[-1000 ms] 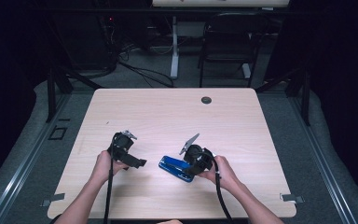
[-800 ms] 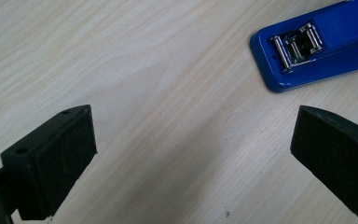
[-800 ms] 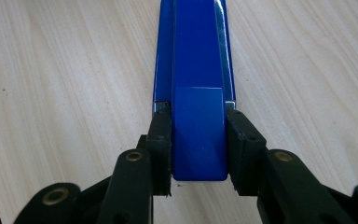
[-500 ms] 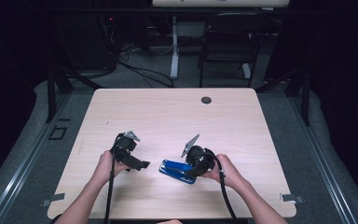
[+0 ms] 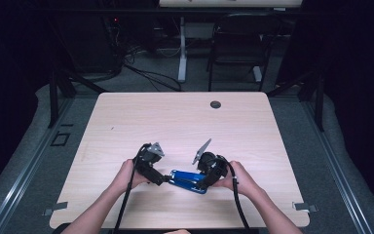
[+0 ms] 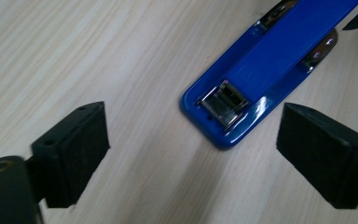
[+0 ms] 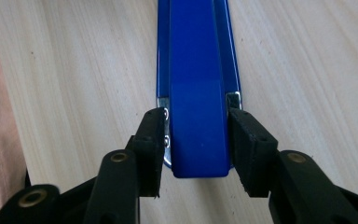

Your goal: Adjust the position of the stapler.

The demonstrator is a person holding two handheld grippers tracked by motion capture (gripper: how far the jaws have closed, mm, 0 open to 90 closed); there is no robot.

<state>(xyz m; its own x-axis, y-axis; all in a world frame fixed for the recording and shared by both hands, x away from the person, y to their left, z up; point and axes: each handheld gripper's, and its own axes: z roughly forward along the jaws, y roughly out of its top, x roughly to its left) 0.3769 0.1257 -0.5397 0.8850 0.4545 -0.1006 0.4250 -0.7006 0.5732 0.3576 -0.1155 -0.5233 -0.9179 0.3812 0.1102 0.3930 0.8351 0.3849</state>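
- One worktop [image 5: 126,126], pale wood grain, carries everything I am working with; a single dark round grommet [image 5: 215,104] sits near its far edge, well apart from my hands.
- One black chair [image 5: 237,44] stands on the floor beyond the worktop, with loose cables [image 5: 151,78] beside it.
- One blue stapler [image 5: 187,178] lies flat on the worktop near my edge, between my two tools. In the left gripper view its blue base plate [image 6: 223,119] with one shiny metal anvil [image 6: 223,103] points toward me.
- My right hand-held gripper [image 7: 196,144] straddles the rear end of the stapler, one black pad on each side of the blue arm. The pads sit just beside the metal sides; its jaws have just been opening, and I cannot tell whether they still press on it.
- My left hand-held gripper [image 6: 193,154] is released, jaws wide though they have just been closing a little. The stapler's front end lies ahead of them, clear of both pads, with nothing in the way.
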